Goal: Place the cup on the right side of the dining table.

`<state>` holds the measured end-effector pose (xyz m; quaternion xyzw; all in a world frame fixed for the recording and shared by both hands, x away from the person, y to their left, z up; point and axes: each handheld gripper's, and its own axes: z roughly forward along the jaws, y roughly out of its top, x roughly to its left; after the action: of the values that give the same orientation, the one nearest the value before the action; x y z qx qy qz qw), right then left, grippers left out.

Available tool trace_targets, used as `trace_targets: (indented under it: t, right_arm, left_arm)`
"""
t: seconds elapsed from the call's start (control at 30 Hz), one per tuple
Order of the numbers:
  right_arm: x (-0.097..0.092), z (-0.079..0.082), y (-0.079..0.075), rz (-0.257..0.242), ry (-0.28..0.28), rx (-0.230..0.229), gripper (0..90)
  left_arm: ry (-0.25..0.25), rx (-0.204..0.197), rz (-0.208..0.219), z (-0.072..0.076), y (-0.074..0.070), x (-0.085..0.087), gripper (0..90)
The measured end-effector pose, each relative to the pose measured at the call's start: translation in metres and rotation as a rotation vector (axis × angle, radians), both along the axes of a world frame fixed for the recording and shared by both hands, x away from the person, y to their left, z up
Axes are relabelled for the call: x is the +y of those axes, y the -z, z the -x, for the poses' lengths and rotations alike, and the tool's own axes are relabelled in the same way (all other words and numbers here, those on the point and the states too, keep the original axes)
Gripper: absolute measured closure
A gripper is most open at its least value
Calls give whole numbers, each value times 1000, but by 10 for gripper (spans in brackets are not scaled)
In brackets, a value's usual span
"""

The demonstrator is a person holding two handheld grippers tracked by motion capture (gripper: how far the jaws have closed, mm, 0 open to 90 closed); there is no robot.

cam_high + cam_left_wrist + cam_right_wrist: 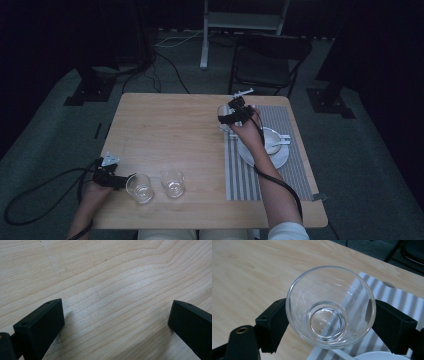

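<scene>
Glass (pixel 330 307) sits between the jaws of the right hand-held gripper (pixel 329 322), which closes on its sides near the rim, so the step in hand looks like setting a glass at the place setting. In the high view that glass (pixel 223 116) is at the mat's (pixel 280 125) far left corner, just beyond the plate (pixel 260 157), with the right hand-held gripper (pixel 235 114) around it; whether its base already rests on the mat or hangs just above it, I cannot tell. The right gripper view shows the mat's stripes under and through the glass, and the plate's white rim at the bottom edge. The left hand-held gripper (pixel 115 322) has its jaws wide apart with nothing but bare counter (pixel 100 277) between them; in the high view it (pixel 112 177) lies well left of the mat, at the counter's near left corner, just beside a second glass (pixel 139 188), and a third glass (pixel 173 182) stands between that one and the mat. As I judge it, the next move calls for lowering the held glass upright onto the mat, clear of the plate, then easing the jaws apart without tipping it; the left one is well placed to take the second glass.
</scene>
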<state>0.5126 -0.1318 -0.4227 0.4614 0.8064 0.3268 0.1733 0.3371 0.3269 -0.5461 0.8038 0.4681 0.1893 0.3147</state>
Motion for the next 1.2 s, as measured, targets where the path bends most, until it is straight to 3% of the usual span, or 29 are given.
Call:
trace_targets:
  t: [0.27,0.57,0.77,1.2]
  right_arm:
    - [-25,-23,-3,-1,119,18,181]
    - [-55,-45,-4,39,245,35,181]
    - [-71,-57,4,43,336,59,180]
    - [-101,-71,19,55,434,114,179]
  left_arm:
    - [-3,0,-1,0,0,0,9]
    - [-4,0,-1,0,0,0,10]
    - [-7,-1,-1,0,0,0,10]
    - [-9,-1,-1,0,0,0,9]
